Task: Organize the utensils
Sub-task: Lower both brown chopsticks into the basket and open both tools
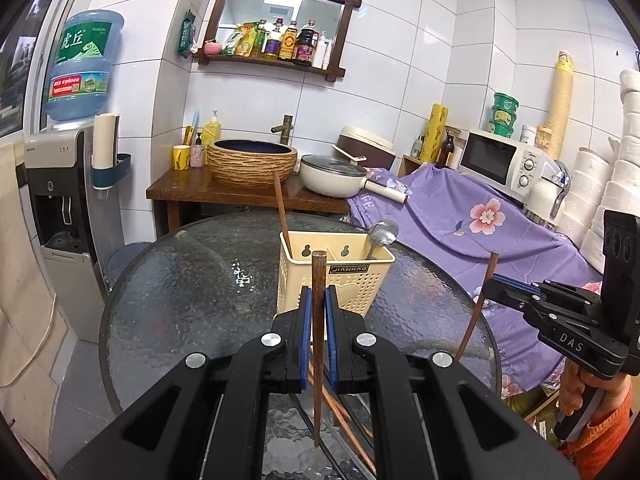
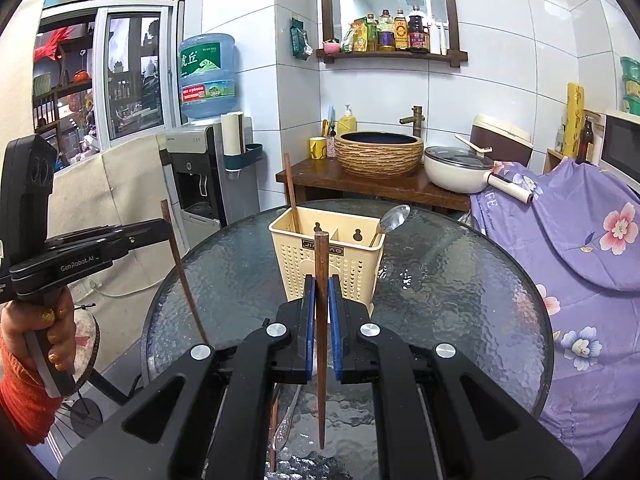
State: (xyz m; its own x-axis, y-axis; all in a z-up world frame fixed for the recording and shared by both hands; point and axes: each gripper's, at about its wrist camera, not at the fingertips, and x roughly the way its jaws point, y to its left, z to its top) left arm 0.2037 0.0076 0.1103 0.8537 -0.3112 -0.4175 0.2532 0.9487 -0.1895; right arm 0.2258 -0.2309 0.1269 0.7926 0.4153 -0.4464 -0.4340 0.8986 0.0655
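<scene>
A cream utensil holder (image 1: pixel 340 276) (image 2: pixel 326 264) stands on the round glass table (image 1: pixel 188 292) (image 2: pixel 460 300). It holds one brown chopstick (image 1: pixel 281 208) (image 2: pixel 291 192) at its left and a metal spoon (image 1: pixel 382 236) (image 2: pixel 394 218) at its right. My left gripper (image 1: pixel 319 300) is shut on a brown chopstick (image 1: pixel 318 344), held upright in front of the holder. My right gripper (image 2: pixel 321 292) is shut on another brown chopstick (image 2: pixel 321 340), also upright before the holder. Each gripper shows in the other's view, the right one (image 1: pixel 490 292) and the left one (image 2: pixel 166 230). More chopsticks (image 1: pixel 344 416) and a spoon (image 2: pixel 286 424) lie on the table below the grippers.
A wooden counter (image 2: pixel 380 184) behind the table carries a woven basin (image 2: pixel 378 154) and a lidded white pan (image 2: pixel 460 170). A purple flowered cloth (image 2: pixel 580 240) covers the right side. A water dispenser (image 2: pixel 200 176) stands at the left. A microwave (image 1: pixel 500 164) is at the right.
</scene>
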